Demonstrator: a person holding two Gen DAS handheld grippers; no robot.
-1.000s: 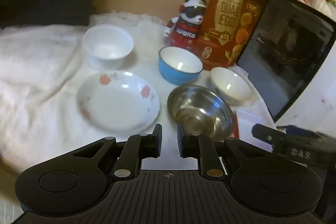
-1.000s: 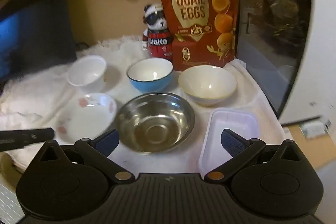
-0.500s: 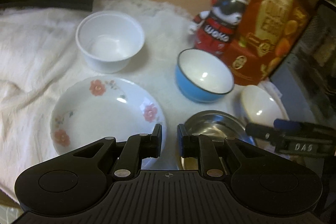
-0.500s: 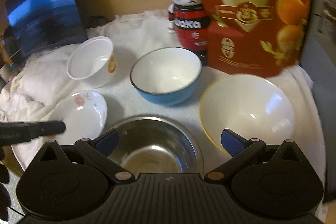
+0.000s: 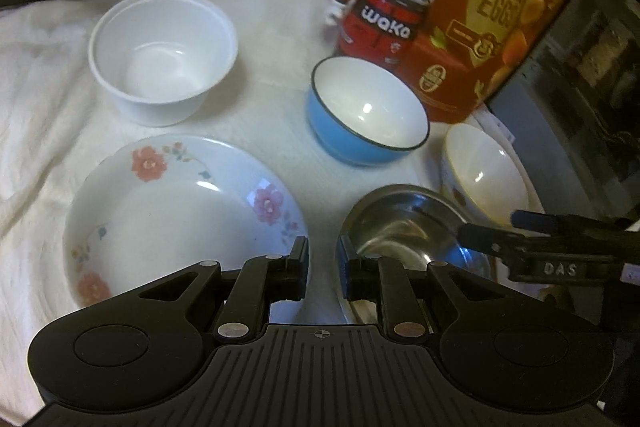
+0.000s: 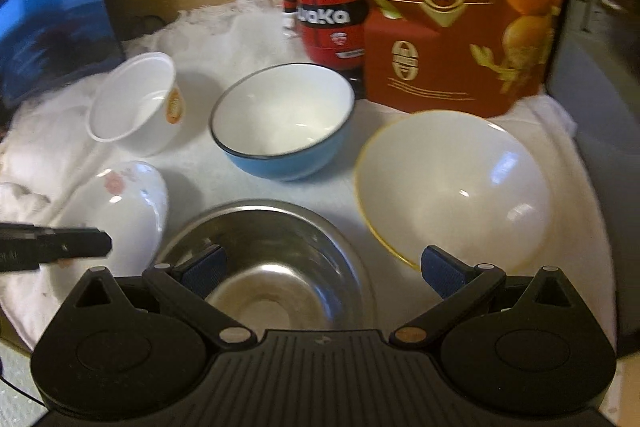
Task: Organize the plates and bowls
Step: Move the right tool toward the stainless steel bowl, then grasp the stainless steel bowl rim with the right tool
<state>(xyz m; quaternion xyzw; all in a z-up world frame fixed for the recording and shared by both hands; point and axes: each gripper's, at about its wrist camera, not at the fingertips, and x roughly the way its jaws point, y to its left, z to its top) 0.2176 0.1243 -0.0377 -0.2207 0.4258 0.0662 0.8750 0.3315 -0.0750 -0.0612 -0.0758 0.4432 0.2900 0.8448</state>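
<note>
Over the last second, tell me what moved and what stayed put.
Both grippers moved forward and down toward the dishes. The right gripper, jaws wide open, now sits over the steel bowl; the left gripper, jaws nearly closed and empty, sits between the floral plate and that bowl. Nothing was grasped or released. The blue bowl, cream bowl and white cup stayed in place.

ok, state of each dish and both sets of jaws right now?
left gripper: jaws nearly closed, holding nothing
right gripper: jaws wide open, holding nothing
floral plate: empty
steel bowl: upright, empty
blue bowl: upright, empty
cream bowl: empty
white plastic bowl: upright, empty
</note>
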